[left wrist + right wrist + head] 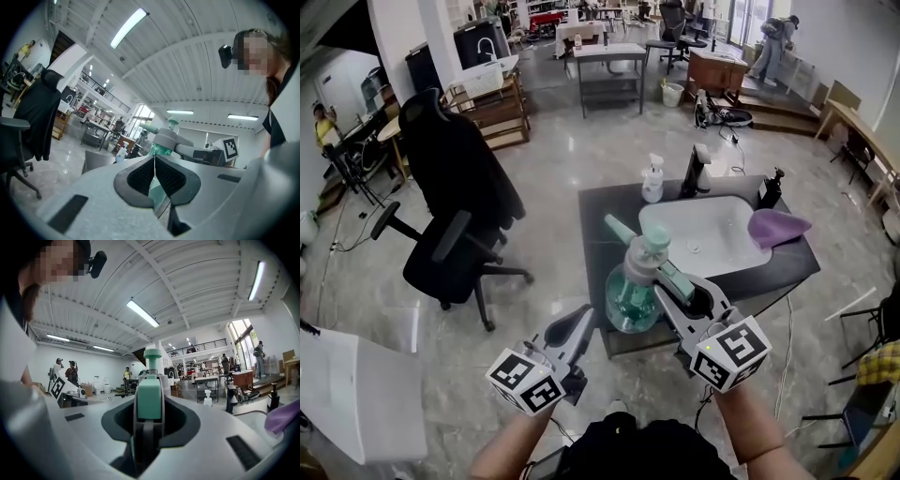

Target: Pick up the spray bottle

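Note:
The spray bottle [630, 298] is clear green with a pale teal spray head; it hangs in the air just off the near left corner of the dark table [605, 216]. My right gripper [654, 274] is shut on its neck, just under the head. In the right gripper view the teal head [149, 397] stands upright between the jaws. My left gripper [582, 321] is to the left of the bottle and a little lower, shut with nothing in it; its pads [140, 177] meet in the left gripper view, with the bottle [161, 149] beyond them.
The table carries a white sink basin [741, 253], a purple cloth [776, 227], a small white spray bottle [653, 178], a black faucet [694, 169] and a dark pump bottle [769, 190]. A black office chair [455, 206] stands on the tiled floor to the left. A white surface [356, 394] sits at bottom left.

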`<action>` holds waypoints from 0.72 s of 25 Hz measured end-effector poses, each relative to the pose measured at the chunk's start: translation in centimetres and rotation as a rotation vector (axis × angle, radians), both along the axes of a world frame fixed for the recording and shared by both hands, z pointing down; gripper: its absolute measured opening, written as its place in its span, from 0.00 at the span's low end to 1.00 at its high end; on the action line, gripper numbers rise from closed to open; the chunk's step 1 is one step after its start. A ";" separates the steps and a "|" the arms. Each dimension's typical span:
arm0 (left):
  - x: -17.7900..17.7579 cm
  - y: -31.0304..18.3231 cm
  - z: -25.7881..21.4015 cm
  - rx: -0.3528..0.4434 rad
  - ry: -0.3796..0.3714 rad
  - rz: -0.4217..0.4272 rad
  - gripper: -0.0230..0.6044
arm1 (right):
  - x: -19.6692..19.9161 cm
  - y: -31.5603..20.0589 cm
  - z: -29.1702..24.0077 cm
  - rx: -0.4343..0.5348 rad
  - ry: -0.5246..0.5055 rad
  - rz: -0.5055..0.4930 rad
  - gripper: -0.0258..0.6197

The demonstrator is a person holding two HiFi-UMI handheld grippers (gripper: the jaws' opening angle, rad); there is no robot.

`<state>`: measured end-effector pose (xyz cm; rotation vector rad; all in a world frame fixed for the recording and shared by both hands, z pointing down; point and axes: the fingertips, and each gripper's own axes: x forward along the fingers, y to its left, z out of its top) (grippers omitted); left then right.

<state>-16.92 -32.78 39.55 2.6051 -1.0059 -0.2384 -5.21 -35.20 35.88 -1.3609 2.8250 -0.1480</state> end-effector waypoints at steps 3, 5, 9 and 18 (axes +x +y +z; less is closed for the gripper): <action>1.1 1.2 -0.6 0.016 -0.008 -0.007 0.05 | 0.8 1.8 0.0 0.009 -0.006 -0.016 0.18; 2.2 2.3 -0.7 0.013 -0.005 -0.012 0.05 | 1.7 3.1 0.0 0.007 -0.014 -0.025 0.18; 5.2 5.4 -0.9 0.013 -0.001 0.000 0.05 | 4.1 6.7 0.0 -0.001 -0.031 -0.049 0.18; 7.8 9.3 -2.2 0.019 0.005 0.018 0.05 | 6.4 11.4 0.1 -0.030 -0.031 -0.052 0.18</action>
